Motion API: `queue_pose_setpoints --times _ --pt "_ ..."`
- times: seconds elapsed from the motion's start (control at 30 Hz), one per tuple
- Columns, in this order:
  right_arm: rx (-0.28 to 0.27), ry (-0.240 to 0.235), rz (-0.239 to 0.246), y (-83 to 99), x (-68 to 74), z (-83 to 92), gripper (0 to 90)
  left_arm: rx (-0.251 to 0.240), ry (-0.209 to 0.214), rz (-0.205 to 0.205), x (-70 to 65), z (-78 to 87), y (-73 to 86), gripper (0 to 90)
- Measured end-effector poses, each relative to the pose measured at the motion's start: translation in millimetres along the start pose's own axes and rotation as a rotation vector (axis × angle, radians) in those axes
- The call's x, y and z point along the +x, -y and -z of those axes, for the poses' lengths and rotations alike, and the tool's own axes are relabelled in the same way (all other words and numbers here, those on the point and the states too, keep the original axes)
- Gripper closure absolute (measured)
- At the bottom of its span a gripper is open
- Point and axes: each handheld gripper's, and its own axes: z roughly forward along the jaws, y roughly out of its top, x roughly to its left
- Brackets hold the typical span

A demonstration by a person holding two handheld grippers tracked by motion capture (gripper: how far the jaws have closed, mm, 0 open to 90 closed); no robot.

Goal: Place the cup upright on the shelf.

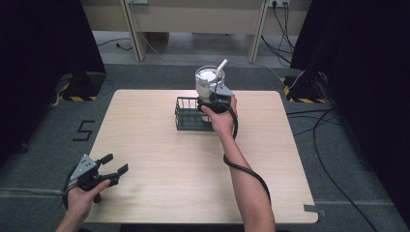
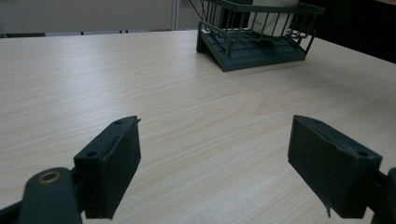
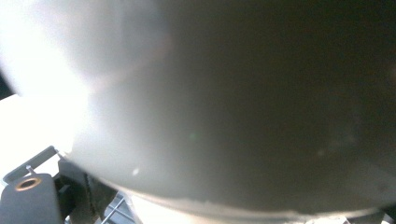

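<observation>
Left gripper point(image 1: 112, 164) jaws spread wide w/ nothing between, bare wood under them in the left gripper view; it sits at the desk's near-left corner, held by the person's left hand point(image 1: 81, 195); right gripper point(image 1: 216, 100) is clamped on the side of a clear glass jar point(image 1: 208, 81) w/ white contents and a white stick-like handle point(image 1: 221, 66) poking up; jar is held just above the dark green wire basket point(image 1: 186, 116), which stands near the far edge, about mid-width, of the light wooden desk point(image 1: 193, 164); right gripper view is blurred by the jar's wall point(image 3: 210, 102) close up; black cable point(image 1: 244, 169) trails along the right forearm.
</observation>
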Motion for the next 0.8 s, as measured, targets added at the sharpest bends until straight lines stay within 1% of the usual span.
queue_pose_setpoints --times 0.07,0.27,0.53,0.67,0.8 --pt "0.006 -0.004 0.003 2.2 0.8 -0.9 11.1 0.0 0.0 0.001 0.1 -0.1 0.0 16.6" --pt "-0.003 -0.001 -0.006 3.8 0.3 -0.3 11.0 -0.001 0.002 0.001 -0.4 -0.4 0.0 16.6" --pt "-0.029 -0.007 -0.018 7.9 -1.7 0.3 10.7 0.001 0.006 -0.002 -1.0 -1.2 0.0 16.6" --pt "-0.041 -0.002 -0.014 9.4 -1.1 -0.4 10.5 0.004 0.005 -0.003 -0.6 -1.3 0.2 16.6" --pt "-0.046 0.004 -0.031 10.7 -0.5 -0.3 9.8 0.003 0.005 -0.002 -0.4 -1.3 0.4 16.6"
